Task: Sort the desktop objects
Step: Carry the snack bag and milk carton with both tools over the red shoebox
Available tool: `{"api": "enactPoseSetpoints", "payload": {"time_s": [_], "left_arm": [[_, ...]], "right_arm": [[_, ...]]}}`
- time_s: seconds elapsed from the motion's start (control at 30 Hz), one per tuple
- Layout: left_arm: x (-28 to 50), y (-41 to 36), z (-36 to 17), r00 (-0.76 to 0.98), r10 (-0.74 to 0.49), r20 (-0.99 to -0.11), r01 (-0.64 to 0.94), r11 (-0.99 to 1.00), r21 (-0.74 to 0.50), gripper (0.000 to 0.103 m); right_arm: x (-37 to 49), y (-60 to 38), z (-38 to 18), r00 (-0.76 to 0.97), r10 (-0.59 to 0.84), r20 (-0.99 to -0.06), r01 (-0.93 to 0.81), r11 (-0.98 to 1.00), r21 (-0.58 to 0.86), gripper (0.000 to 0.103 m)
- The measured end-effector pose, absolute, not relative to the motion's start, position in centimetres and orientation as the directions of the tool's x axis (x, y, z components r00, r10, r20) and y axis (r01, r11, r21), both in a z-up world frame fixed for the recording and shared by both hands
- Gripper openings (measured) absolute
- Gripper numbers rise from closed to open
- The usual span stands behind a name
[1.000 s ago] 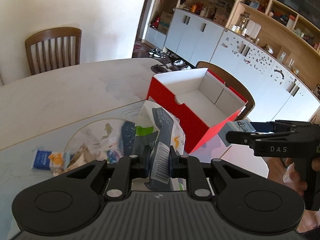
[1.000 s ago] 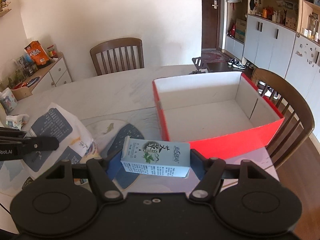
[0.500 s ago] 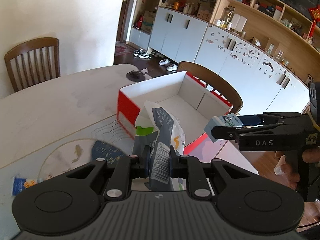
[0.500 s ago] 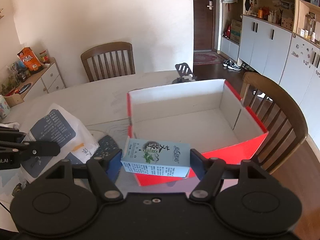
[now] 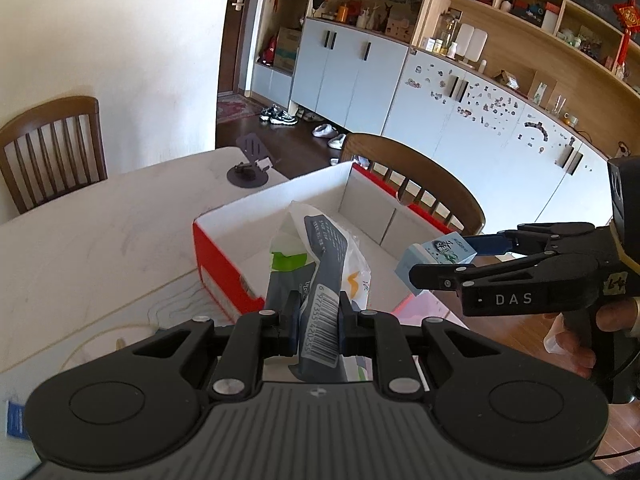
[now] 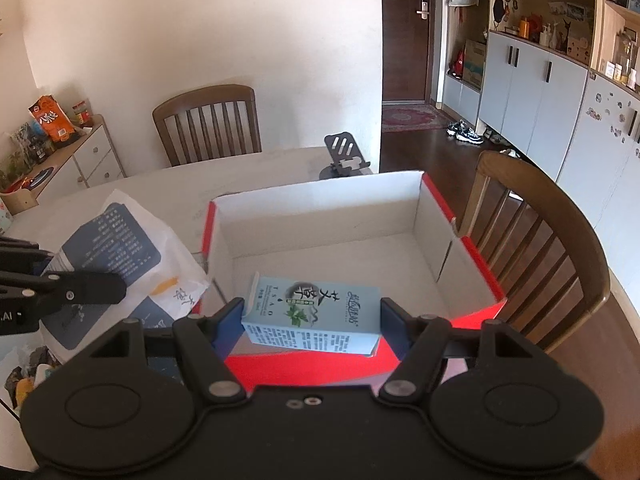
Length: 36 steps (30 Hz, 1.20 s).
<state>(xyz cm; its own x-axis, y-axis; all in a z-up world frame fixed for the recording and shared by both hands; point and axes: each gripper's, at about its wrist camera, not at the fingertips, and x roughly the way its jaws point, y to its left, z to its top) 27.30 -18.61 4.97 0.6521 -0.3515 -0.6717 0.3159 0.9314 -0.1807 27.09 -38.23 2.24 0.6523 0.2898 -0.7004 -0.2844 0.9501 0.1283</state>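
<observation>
The left hand-held gripper [image 5: 318, 320] pinches a crinkled white-and-navy plastic packet [image 5: 320, 256] above the red, white-lined cardboard box [image 6: 320, 224]. The right hand-held gripper [image 6: 312, 316] clamps a pale blue rectangular paper carton [image 6: 314, 310] over the box's near edge.

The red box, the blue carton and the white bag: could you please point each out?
red box [image 6: 472, 268], right wrist view, red right rim.
blue carton [image 6: 316, 312], right wrist view, printed face.
white bag [image 5: 324, 248], left wrist view, dark panel.

Home dining room. Marble-look table [image 6: 168, 184], wooden chairs [image 6: 208, 124], shoes on floor [image 5: 280, 115] by front door [image 6: 404, 32], wall cabinets with fridge-style magnets [image 5: 480, 100], cluttered shelves [image 5: 520, 4], snack bags on sideboard [image 6: 48, 118].
</observation>
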Motion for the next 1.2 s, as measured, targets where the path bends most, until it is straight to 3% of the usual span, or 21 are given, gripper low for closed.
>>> {"api": "enactPoseSetpoints", "payload": {"time_s": [1.2], "left_arm": [[40.9, -26.0, -2.8, 0.552, -0.237, -0.799, 0.38, 0.925, -0.012, 0.016]], "right_arm": [[37.2, -41.1, -5.2, 0.556, 0.285, -0.78, -0.374, 0.925, 0.072, 0.07]]}}
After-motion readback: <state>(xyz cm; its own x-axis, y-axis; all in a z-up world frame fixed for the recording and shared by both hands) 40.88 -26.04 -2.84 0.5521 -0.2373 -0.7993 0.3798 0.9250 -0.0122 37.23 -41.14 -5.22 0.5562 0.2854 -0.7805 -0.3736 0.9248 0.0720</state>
